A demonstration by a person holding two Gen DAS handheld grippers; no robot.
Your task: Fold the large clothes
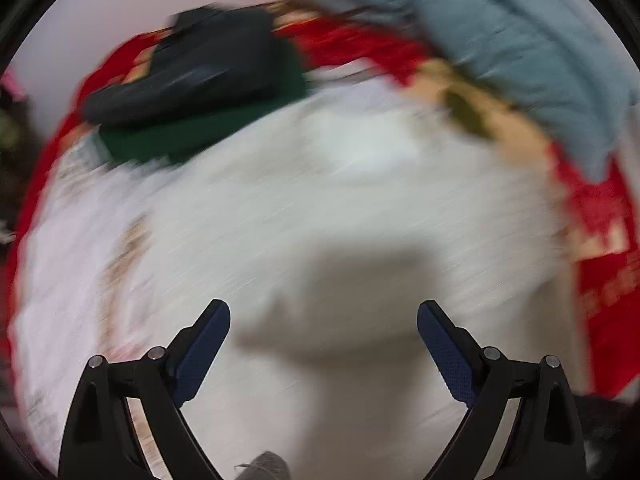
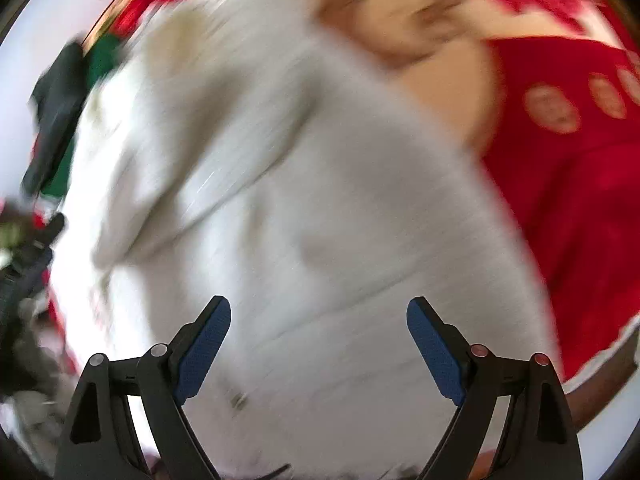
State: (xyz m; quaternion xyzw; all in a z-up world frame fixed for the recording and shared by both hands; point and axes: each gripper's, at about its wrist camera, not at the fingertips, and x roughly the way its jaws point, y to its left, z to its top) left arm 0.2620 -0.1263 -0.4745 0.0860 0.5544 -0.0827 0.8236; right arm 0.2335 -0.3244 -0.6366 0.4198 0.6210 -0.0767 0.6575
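- Blur smears both wrist views, so I read only the large shapes.
- My left gripper [image 1: 323, 320] has its fingers spread wide, nothing between the blue pads [image 1: 200, 354], and it hangs above the white garment [image 1: 320, 208].
- My right gripper [image 2: 319, 316] is spread the same way, empty, over the white garment [image 2: 288, 184]; whether either one touches the cloth I cannot tell.
- The white garment lies spread out and fills the middle of both views, on the red patterned cover [image 1: 608, 288].
- Beyond the white garment, at its far left edge, I see a dark garment [image 1: 200, 68] resting on a green one [image 1: 224, 124].
- Beyond its far right edge sits a grey-blue garment [image 1: 520, 48], bunched up.
- In the right wrist view the red patterned cover [image 2: 580, 184] shows just beside the white garment's right edge.
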